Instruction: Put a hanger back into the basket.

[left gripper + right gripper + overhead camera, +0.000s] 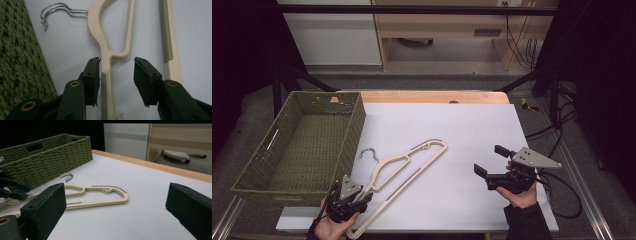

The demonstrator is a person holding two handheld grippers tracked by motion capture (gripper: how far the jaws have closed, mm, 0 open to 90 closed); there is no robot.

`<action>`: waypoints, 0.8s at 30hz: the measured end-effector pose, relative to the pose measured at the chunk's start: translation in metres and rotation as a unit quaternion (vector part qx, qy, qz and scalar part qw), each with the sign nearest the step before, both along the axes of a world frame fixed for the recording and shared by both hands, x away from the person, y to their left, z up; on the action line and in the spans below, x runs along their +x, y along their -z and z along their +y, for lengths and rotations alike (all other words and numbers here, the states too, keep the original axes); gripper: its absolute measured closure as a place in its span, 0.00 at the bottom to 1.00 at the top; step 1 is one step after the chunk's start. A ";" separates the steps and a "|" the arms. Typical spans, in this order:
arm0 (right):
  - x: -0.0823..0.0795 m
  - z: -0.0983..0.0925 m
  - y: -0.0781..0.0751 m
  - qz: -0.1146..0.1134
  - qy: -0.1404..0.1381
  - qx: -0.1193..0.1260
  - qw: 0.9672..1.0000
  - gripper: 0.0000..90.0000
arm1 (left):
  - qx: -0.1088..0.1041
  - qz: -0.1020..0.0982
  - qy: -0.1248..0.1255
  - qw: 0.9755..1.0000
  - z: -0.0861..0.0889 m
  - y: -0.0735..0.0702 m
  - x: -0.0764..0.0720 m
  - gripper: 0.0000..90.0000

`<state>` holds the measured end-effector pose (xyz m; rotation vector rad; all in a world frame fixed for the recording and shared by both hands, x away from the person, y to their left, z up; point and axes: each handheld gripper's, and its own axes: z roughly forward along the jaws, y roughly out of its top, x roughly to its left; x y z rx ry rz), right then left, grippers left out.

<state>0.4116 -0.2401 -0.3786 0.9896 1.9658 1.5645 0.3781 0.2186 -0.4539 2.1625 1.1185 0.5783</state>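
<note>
- Straddling one arm of the cream plastic clothes hanger [108,62], the left hand-held gripper [116,75] has its jaws partly apart; one pad touches the arm's edge, the other stands clear, so nothing is clamped yet.
- Only one jaw bears on the arm, so closing from here could push the hanger sideways across the smooth white sheet [452,130] instead of pinching it.
- What looks like more than one hanger lies stacked; a grip on the thin arm might catch just the top one, or let the stack skew.
- The metal hook [50,13] lies just beside the green woven basket [307,145] and could snag its wall on lifting.
- The hanger rests flat on the desk, running from the left hand-held gripper diagonally towards the middle.
- The right hand-held gripper [499,172] hovers well apart to the right, jaws wide open and empty.
</note>
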 end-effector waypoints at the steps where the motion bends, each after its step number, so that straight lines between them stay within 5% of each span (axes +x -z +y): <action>1: 0.000 0.001 0.001 0.001 -0.001 -0.002 1.000 0.04 | 0.010 0.001 -0.004 1.000 -0.001 0.002 0.001 0.62; 6: 0.001 0.003 0.002 0.003 -0.004 -0.002 1.000 0.04 | 0.023 0.015 -0.026 0.999 -0.003 0.008 0.003 0.61; 11: 0.001 0.003 0.002 0.003 -0.005 -0.002 1.000 0.04 | -0.022 0.058 -0.028 0.998 -0.001 0.013 0.007 0.58; 14: 0.001 0.003 0.002 0.002 -0.008 -0.003 1.000 0.05 | -0.021 0.051 -0.036 0.998 0.000 0.012 0.006 0.61; 18: 0.001 0.003 0.002 0.004 -0.008 -0.003 1.000 0.05 | 0.013 0.050 -0.049 0.997 -0.001 0.015 0.005 0.60; 24: 0.001 0.003 0.003 0.005 -0.008 -0.002 1.000 0.05 | 0.001 0.057 -0.052 0.997 -0.001 0.015 0.005 0.62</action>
